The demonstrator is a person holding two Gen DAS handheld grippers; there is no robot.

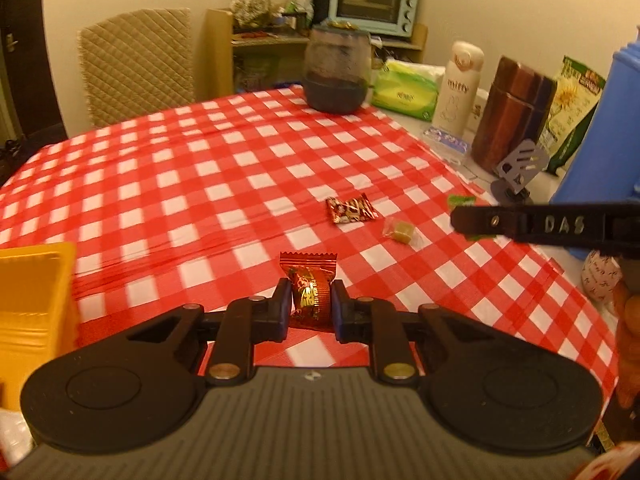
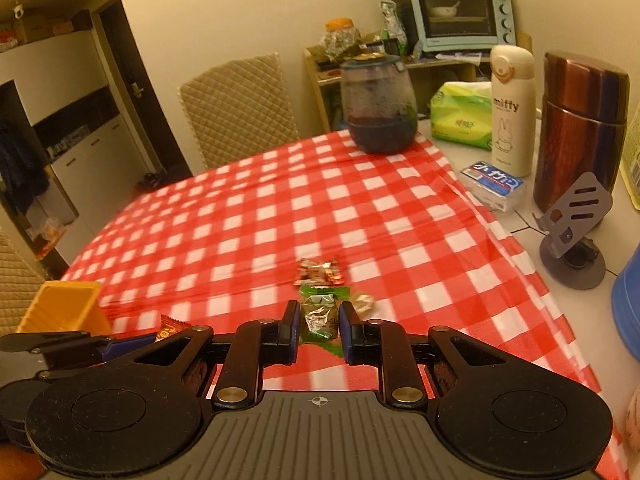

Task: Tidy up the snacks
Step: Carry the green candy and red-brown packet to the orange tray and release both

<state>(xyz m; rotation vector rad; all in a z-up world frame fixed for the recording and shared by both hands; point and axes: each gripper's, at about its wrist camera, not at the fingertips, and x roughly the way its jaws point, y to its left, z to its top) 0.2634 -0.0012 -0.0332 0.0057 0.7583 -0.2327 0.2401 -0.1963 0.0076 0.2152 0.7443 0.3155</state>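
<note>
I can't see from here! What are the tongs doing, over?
Left tongs shut on red candy. Right tongs shut on green candy. Two candies remain on checked cloth. Yellow bin left, path clear.

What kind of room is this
Likely a home dining or kitchen corner: a checkered tablecloth on the table, a toaster oven on a shelf, a padded chair.

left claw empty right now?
No: in the left wrist view the left claw is shut on a red and gold wrapped candy, held above the checked tablecloth.
</note>
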